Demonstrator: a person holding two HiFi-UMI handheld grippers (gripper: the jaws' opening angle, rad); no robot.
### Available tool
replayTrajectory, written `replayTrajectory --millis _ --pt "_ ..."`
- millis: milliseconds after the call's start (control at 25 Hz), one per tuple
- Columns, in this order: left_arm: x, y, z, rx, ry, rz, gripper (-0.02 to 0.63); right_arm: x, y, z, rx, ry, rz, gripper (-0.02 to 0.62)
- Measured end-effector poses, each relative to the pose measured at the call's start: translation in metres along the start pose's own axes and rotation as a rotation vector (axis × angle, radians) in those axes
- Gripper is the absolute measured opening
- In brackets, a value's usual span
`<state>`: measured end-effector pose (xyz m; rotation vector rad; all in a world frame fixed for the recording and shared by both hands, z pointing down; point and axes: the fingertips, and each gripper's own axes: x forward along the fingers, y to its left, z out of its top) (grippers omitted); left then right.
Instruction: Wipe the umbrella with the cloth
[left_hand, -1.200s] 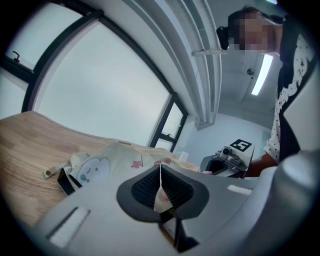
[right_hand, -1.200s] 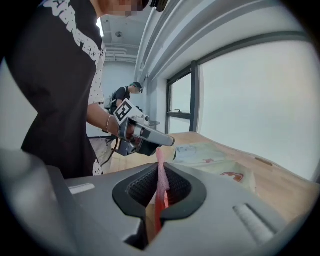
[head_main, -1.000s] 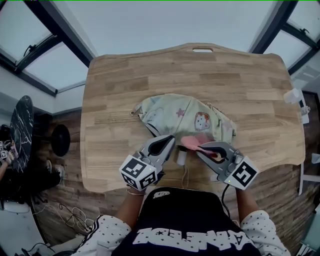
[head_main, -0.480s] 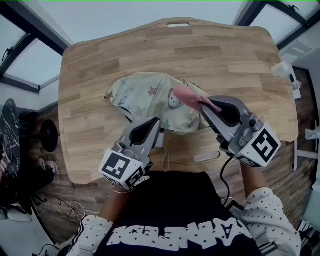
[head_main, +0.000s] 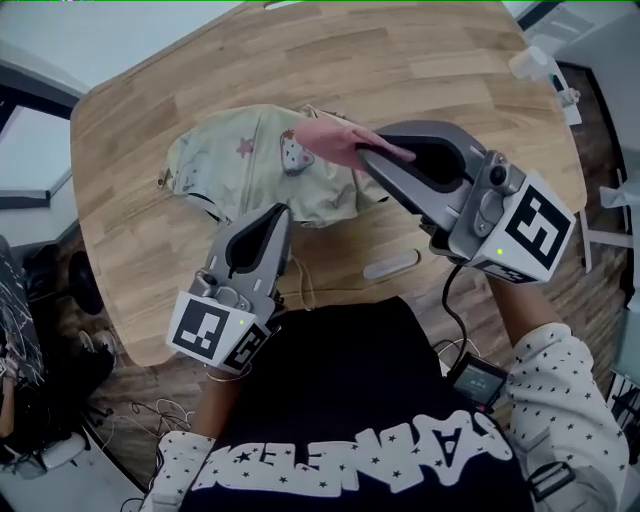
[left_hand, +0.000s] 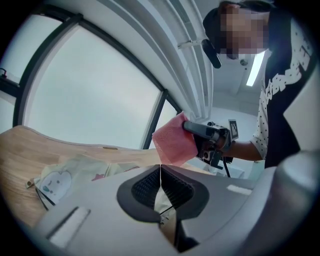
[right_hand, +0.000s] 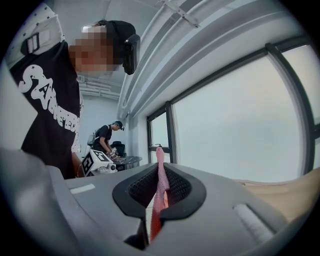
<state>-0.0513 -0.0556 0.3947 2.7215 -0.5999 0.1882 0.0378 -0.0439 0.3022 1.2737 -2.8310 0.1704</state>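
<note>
The folded umbrella (head_main: 250, 165), pale green with cartoon prints, lies across the wooden table (head_main: 450, 60). My right gripper (head_main: 378, 152) hovers over its right part, shut on a pink cloth (head_main: 335, 140) that sticks out past the tips. From the right gripper view the cloth (right_hand: 161, 185) runs edge-on between the closed pads. My left gripper (head_main: 277, 214) sits at the umbrella's near edge with its jaws closed. The left gripper view shows pale fabric with a dark trim pinched between the jaws of the left gripper (left_hand: 160, 170). That view also takes in the umbrella (left_hand: 65, 180) and the pink cloth (left_hand: 172, 145).
A small pale oblong object (head_main: 390, 265) lies on the table near its front edge, and a thin cord (head_main: 300, 290) trails beside the left gripper. A white item (head_main: 545, 72) stands past the table's far right corner. Another person (right_hand: 107, 137) works at a desk in the background.
My right gripper has risen with the pink cloth, from the umbrella's near edge to above its right part. My left gripper has stayed at the near edge, lifting a little.
</note>
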Motion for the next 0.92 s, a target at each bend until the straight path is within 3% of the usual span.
replayTrajectory --millis 920 --pt "-0.012 0.009 0.018 -0.001 -0.056 0.017 0.005 0.017 0.016 -0.004 -0.006 0.001 -0.011 0.023"
